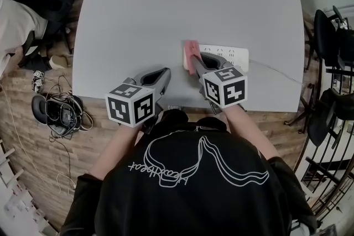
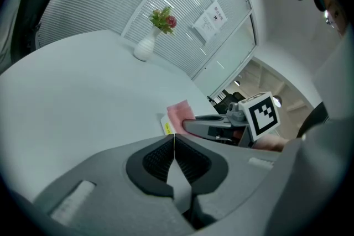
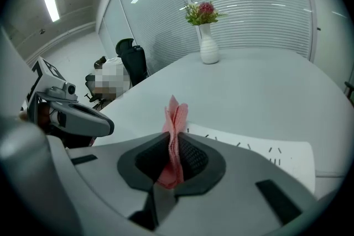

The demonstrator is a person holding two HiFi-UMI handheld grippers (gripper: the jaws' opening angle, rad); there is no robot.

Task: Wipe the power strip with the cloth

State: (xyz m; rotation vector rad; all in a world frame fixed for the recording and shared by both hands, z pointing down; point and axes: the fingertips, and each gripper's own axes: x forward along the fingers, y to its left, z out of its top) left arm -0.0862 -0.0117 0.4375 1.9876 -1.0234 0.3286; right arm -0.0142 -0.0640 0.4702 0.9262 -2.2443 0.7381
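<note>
A white power strip (image 1: 227, 56) lies near the front edge of the grey table (image 1: 166, 8), its cord running off to the right. My right gripper (image 1: 194, 63) is shut on a folded pink cloth (image 1: 191, 53), which stands upright between the jaws over the strip's left end. In the right gripper view the pink cloth (image 3: 175, 135) sticks up from the pads, with the power strip (image 3: 260, 152) just beyond. My left gripper (image 1: 164, 75) hovers to the left of the strip, shut with nothing in it (image 2: 173, 143). The left gripper view shows the cloth (image 2: 180, 113) and the strip's end (image 2: 166, 126).
A white vase with flowers (image 3: 208, 44) stands at the table's far edge (image 2: 145, 46). Cables and a headset (image 1: 61, 113) lie on the wooden floor at left. Black chairs (image 1: 329, 63) stand to the right, and a bag sits at the left back.
</note>
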